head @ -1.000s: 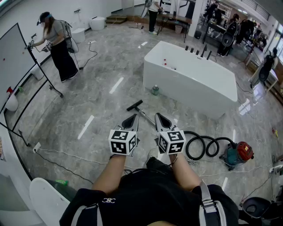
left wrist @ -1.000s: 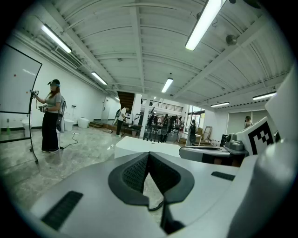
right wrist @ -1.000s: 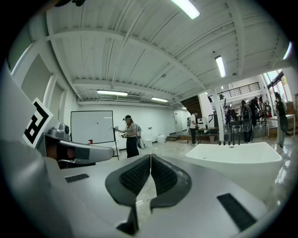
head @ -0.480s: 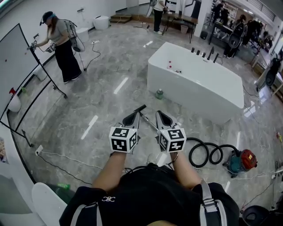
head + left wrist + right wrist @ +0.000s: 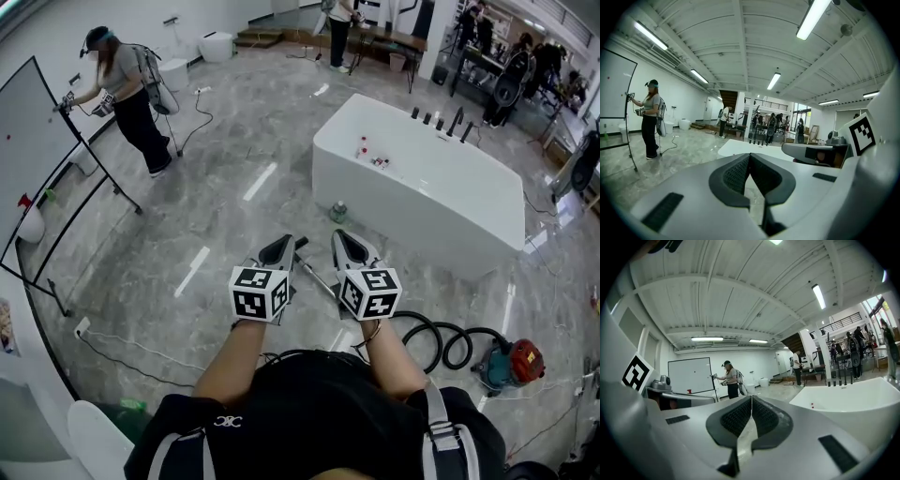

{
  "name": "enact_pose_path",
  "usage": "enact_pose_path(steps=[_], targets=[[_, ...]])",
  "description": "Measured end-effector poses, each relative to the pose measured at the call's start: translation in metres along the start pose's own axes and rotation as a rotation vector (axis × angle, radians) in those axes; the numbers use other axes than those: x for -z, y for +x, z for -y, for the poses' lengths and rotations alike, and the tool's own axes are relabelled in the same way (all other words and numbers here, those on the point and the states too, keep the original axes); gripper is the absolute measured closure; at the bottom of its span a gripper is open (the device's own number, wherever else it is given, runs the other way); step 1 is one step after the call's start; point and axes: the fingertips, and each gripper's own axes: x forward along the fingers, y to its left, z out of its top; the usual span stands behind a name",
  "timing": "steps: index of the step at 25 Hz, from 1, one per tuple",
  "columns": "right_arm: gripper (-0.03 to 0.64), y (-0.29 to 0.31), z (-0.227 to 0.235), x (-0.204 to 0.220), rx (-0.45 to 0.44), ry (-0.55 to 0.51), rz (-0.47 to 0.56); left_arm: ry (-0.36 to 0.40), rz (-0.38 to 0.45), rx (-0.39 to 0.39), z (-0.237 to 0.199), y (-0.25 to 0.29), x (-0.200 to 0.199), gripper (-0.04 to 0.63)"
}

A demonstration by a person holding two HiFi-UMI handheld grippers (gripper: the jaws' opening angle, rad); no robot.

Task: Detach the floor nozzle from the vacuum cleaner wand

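The vacuum wand (image 5: pixel 315 275) lies on the marble floor, a thin grey tube running between my two grippers. Its black floor nozzle (image 5: pixel 300 243) shows only as a small piece between the jaw tips; the rest is hidden behind my left gripper (image 5: pixel 284 243). That gripper is held above the floor with its jaws shut and nothing in them, as the left gripper view (image 5: pixel 749 156) confirms. My right gripper (image 5: pixel 338 236) hangs just right of the wand, also shut and empty (image 5: pixel 751 398). Neither gripper view shows the wand or the nozzle.
A white bathtub (image 5: pixel 487 220) stands ahead to the right, a green bottle (image 5: pixel 338 212) at its near corner. The black hose (image 5: pixel 441 342) coils toward the red and teal vacuum body (image 5: pixel 511 364). A person (image 5: pixel 131 103) works at a whiteboard (image 5: pixel 28 141) at far left. Cables cross the floor.
Both grippers and my viewpoint have moved forward toward the wand and the tub. The nozzle, plainly visible ahead of the jaws before, now sits between and partly behind the gripper tips.
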Motion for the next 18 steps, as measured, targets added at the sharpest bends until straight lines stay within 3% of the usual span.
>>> enact_pose_path(steps=[10, 18], targets=[[0.600, 0.071, 0.076, -0.007, -0.019, 0.009, -0.048, -0.044, -0.009, -0.008, -0.018, 0.098, -0.018, 0.588], [0.601, 0.111, 0.089, 0.005, -0.046, 0.018, -0.099, -0.049, -0.034, -0.035, -0.046, 0.125, -0.013, 0.588]])
